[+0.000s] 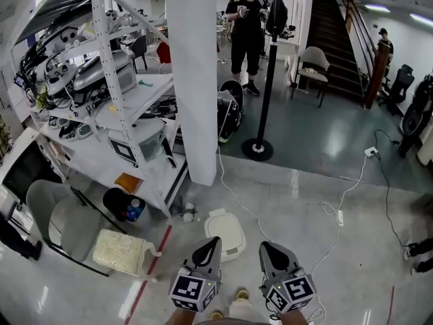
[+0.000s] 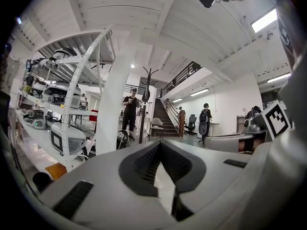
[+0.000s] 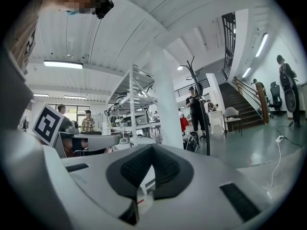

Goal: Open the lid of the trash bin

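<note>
A small white trash bin [image 1: 225, 233] stands on the floor with its lid down, just ahead of the person's feet. My left gripper [image 1: 214, 242] hangs beside the bin's near left edge, its jaws shut with nothing between them. My right gripper [image 1: 266, 247] is a little to the right of the bin and apart from it, also shut and empty. In the left gripper view the left gripper [image 2: 159, 144] points level across the room, and the bin is out of sight. The right gripper [image 3: 152, 147] in its own view likewise looks over the bin.
A white pillar [image 1: 191, 80] rises just behind the bin, beside a loaded shelving rack [image 1: 115, 114]. A black bucket [image 1: 120, 204], a grey chair [image 1: 61, 225] and a white bag [image 1: 120, 251] lie to the left. A cable [image 1: 338, 208] runs along the floor at right. A black coat stand [image 1: 260, 147] and a person [image 1: 247, 32] are farther back.
</note>
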`<move>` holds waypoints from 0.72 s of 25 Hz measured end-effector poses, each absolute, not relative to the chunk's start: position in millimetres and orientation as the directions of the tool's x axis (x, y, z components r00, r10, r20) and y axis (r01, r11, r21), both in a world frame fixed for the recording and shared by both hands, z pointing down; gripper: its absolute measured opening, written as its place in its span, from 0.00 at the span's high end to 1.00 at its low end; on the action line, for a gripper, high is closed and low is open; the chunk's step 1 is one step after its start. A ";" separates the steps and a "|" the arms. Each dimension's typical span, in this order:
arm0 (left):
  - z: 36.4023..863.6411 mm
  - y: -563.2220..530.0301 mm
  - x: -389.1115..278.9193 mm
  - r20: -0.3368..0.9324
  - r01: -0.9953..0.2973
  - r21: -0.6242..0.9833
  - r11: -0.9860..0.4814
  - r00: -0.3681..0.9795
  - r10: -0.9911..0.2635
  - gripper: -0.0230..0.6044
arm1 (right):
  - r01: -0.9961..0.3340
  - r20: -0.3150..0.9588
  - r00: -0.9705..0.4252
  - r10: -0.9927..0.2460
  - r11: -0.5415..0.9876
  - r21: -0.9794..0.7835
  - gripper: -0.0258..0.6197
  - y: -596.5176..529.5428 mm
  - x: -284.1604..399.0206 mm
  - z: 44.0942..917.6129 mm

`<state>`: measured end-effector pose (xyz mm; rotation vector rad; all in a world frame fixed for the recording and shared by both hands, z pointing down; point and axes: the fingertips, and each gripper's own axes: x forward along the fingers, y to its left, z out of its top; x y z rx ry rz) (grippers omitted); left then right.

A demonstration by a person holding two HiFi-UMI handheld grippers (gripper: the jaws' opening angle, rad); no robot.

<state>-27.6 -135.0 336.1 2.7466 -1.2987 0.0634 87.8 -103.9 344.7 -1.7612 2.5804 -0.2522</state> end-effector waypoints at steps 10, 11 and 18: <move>337.0 -185.5 13.0 0.082 -0.799 0.072 -0.597 0.601 -0.795 0.97 | -0.890 0.075 -0.446 -0.892 0.433 -0.142 0.93 -153.7 117.5 345.3; 336.4 -190.3 15.9 0.081 -0.805 0.072 -0.589 0.593 -0.801 0.97 | -0.886 0.077 -0.455 -0.887 0.443 -0.141 0.93 -158.2 120.1 345.8; 328.8 -214.1 23.2 0.071 -0.837 0.067 -0.543 0.547 -0.834 0.97 | -0.862 0.093 -0.503 -0.859 0.491 -0.128 0.93 -184.8 132.3 343.2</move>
